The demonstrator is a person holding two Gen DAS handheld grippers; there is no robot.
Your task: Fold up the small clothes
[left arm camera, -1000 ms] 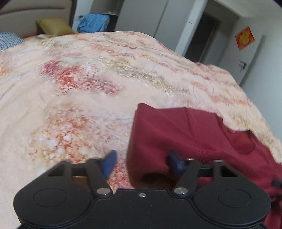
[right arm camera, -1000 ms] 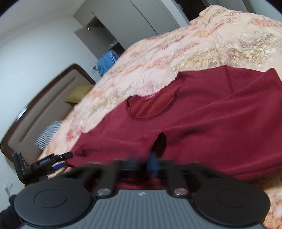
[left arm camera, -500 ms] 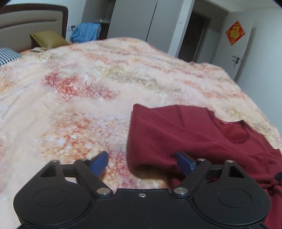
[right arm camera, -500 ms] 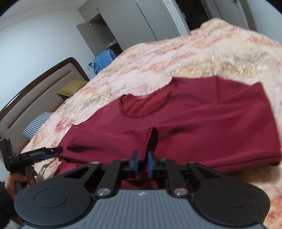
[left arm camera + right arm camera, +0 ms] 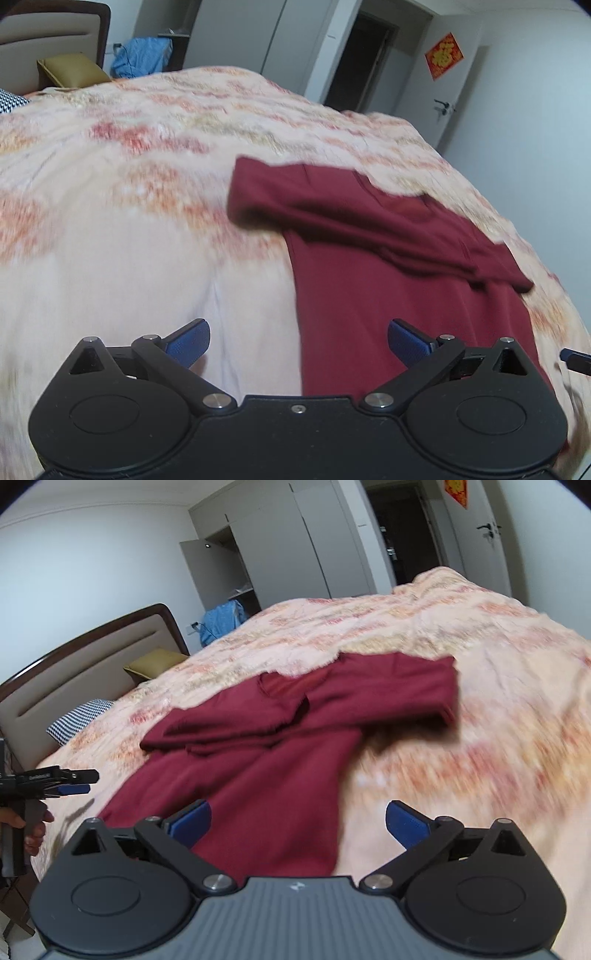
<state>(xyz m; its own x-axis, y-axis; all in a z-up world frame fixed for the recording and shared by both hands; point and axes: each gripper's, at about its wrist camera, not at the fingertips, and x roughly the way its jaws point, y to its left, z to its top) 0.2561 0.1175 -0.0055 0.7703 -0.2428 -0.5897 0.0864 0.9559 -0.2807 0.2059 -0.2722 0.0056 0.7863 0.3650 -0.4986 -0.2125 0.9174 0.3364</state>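
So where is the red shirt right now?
The red shirt lies on the flowery bedspread, sleeves folded across it. In the right wrist view it sits centre-left, just ahead of the open right gripper.

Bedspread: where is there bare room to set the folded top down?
The bedspread lies bare between the red top and the pillows, and beyond its collar toward the door. The bed's edge beside the other sleeve is cramped.

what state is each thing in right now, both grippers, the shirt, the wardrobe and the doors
left gripper: open, holding nothing
right gripper: open, holding nothing
red shirt: flat on the bed, both sleeves folded across the chest
wardrobe: one door open
white door: shut
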